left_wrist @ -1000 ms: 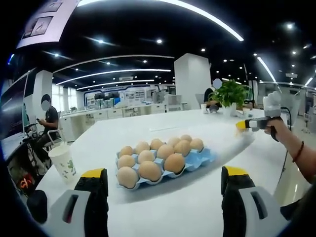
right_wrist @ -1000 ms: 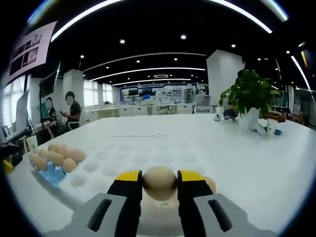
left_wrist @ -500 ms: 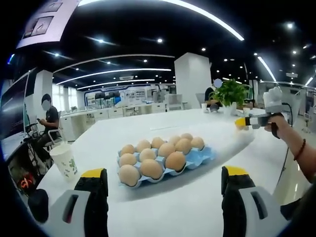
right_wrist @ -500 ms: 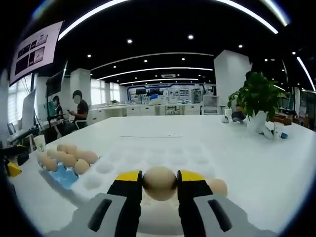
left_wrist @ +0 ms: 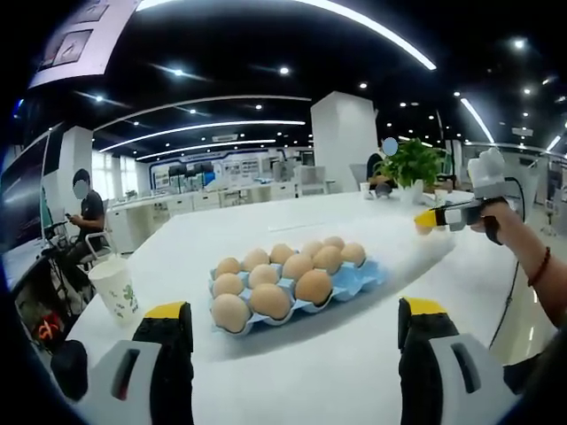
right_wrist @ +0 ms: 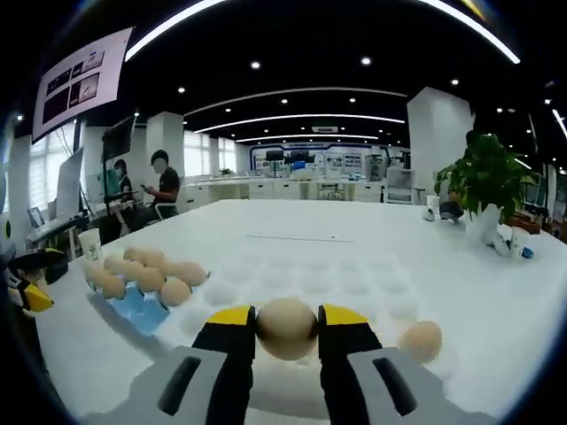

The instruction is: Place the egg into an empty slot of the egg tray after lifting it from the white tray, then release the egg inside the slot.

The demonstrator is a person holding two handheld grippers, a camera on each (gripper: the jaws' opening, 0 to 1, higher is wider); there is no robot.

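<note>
right gripper clamps smooth oval egg.

A tan egg sits pinched between two yellow-tipped jaws, above the near edge of the white tray. The white tray is wide and flat, with rows of shallow round dimples; one more tan egg rests near its right edge. Touching the white tray's left side lies the blue egg tray, with brown eggs standing upright in most slots.
</note>
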